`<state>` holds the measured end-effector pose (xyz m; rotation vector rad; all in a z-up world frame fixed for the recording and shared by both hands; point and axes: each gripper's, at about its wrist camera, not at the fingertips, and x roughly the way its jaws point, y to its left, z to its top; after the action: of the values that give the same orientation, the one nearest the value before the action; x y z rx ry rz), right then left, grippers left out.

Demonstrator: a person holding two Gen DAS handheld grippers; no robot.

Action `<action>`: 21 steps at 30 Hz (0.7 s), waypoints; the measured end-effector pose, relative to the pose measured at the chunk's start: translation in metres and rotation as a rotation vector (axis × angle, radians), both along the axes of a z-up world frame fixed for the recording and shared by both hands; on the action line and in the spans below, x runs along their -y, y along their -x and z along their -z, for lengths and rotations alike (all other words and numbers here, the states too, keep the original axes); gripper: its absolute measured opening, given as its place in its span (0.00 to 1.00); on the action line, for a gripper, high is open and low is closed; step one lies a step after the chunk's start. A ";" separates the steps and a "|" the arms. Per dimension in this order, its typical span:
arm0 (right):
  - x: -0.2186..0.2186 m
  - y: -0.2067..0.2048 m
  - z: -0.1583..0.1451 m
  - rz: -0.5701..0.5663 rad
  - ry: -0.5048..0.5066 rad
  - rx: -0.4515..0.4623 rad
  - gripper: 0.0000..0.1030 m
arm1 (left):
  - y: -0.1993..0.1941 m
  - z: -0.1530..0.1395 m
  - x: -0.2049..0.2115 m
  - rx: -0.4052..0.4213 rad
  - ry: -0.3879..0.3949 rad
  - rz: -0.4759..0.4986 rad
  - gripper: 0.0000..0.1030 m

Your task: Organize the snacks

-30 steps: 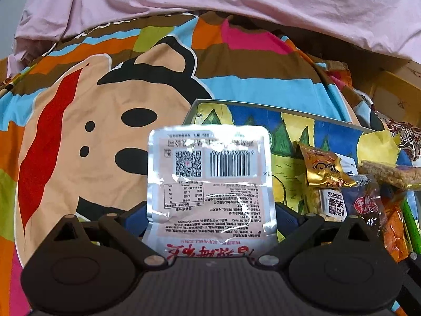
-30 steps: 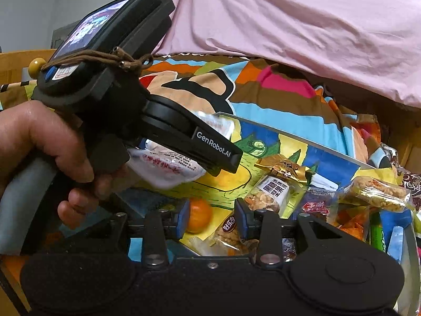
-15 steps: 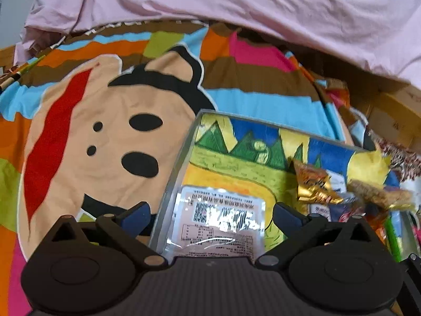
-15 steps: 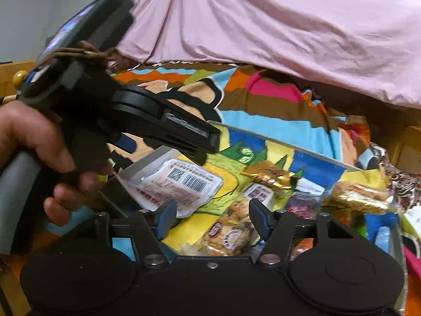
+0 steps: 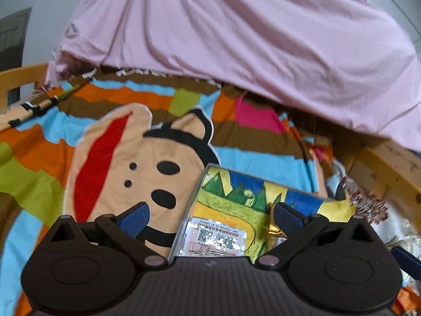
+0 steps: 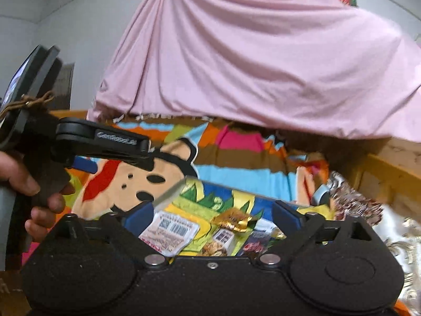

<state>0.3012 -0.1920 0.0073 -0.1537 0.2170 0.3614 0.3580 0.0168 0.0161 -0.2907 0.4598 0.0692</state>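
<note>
White snack packet [image 5: 216,239] now down in the tray [image 5: 208,176], below the wide-open, empty left tool [image 5: 211,217].

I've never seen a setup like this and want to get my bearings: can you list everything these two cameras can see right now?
Tray: one, colourful cartoon print, on the blanket.
White packet: one, barcode side up, at the tray's left end.
Gold-wrapped snack: one, in the tray beside the white packet.
Other snack packets: several, mixed colours, further right in the tray; count unclear.
Blanket: one, striped with a cartoon dog.
Pink sheet: one, draped behind.
Wooden frame: orange-brown, right side.
Left gripper: black, blue pads, open, empty.
Right gripper: the same, jaws just opened, empty.
Hand: one, holding the left gripper's handle.
</note>
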 end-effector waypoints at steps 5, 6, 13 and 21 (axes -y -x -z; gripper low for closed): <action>0.015 0.028 -0.021 0.026 -0.068 0.015 0.99 | 0.037 -0.018 0.002 0.049 -0.022 -0.012 0.99; 0.019 0.034 -0.024 0.032 -0.088 0.013 0.99 | 0.045 -0.021 0.003 0.053 -0.028 -0.014 0.99; 0.036 0.066 -0.033 0.073 -0.152 0.006 0.99 | 0.093 -0.027 0.017 0.068 -0.073 0.006 1.00; 0.052 0.090 -0.040 0.113 -0.210 0.036 0.99 | 0.126 -0.033 0.026 0.084 -0.087 0.026 1.00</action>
<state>0.2112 -0.2442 0.0477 0.0593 0.1502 0.2667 0.2325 -0.0094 0.0490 -0.2014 0.3760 0.0515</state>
